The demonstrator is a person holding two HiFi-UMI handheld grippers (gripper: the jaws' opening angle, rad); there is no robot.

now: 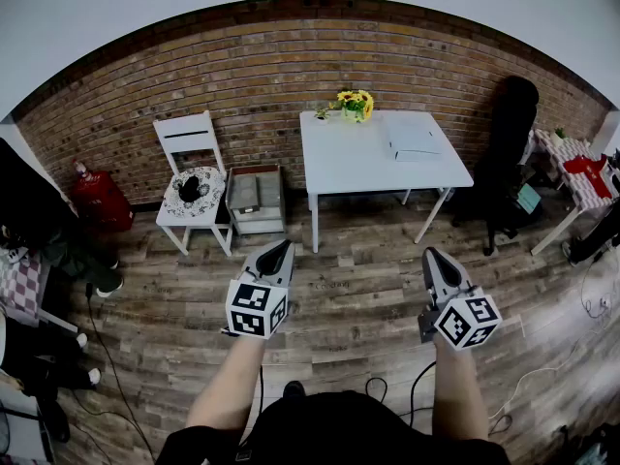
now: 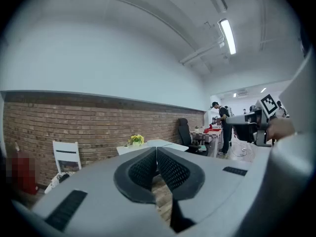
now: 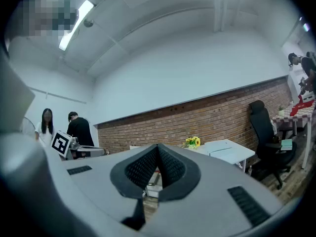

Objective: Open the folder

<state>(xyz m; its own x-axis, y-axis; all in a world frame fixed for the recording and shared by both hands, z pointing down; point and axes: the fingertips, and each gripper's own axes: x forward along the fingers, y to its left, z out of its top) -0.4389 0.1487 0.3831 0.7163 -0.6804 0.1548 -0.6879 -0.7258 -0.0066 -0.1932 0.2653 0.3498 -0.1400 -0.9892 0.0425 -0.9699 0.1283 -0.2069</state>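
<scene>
I held both grippers out over the wooden floor, well short of the white table (image 1: 339, 163) by the brick wall. The left gripper (image 1: 276, 252) had its jaws pressed together with nothing between them, and the right gripper (image 1: 433, 257) was the same: tips meeting, nothing held. The folder (image 1: 412, 143) lay flat on the right part of the table, well apart from both grippers and from the yellow flowers (image 1: 355, 103) at the wall-side edge. It was pale on a white top, so I could barely trace its edges. In the left gripper view the gripper's own body hid most of the table and I could not find the folder there. The black office chair (image 1: 509, 134) stood to the right of the table, its base lost in shadow.
</scene>
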